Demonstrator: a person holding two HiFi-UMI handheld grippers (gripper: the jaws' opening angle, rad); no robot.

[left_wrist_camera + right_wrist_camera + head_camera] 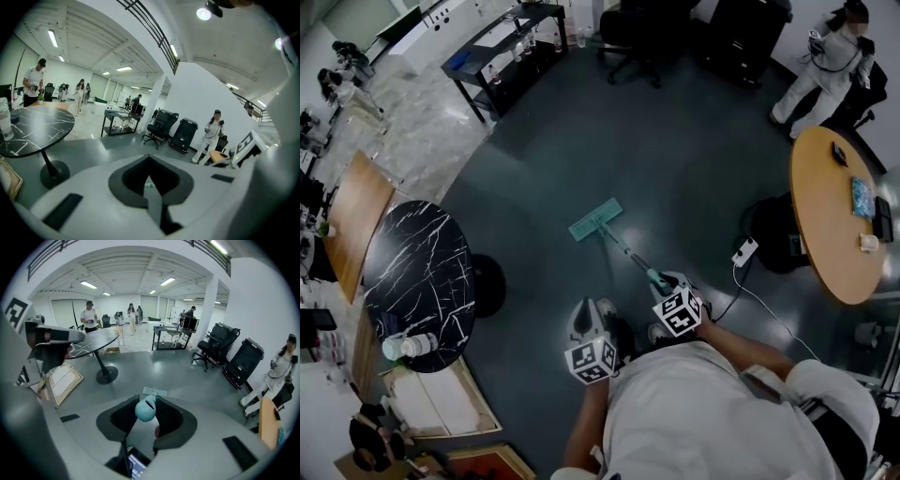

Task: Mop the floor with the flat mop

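Observation:
The flat mop lies out in front of me on the dark floor, its teal head (595, 221) (154, 392) flat on the ground. Its thin handle (628, 252) slants back toward my right gripper (673, 292), which is shut around the teal grip end (145, 409). My left gripper (587, 330) hangs beside it to the left, apart from the mop. Its jaws (151, 186) are closed together with nothing held. The left gripper's body also shows at the left edge of the right gripper view (50, 340).
A black marble round table (417, 272) with a bottle (411, 347) stands left, framed boards (431, 398) leaning below it. A wooden round table (825, 225), a power strip with cable (744, 251), an office chair (637, 37), a black bench (502, 52) and a person in white (825, 66) ring the floor.

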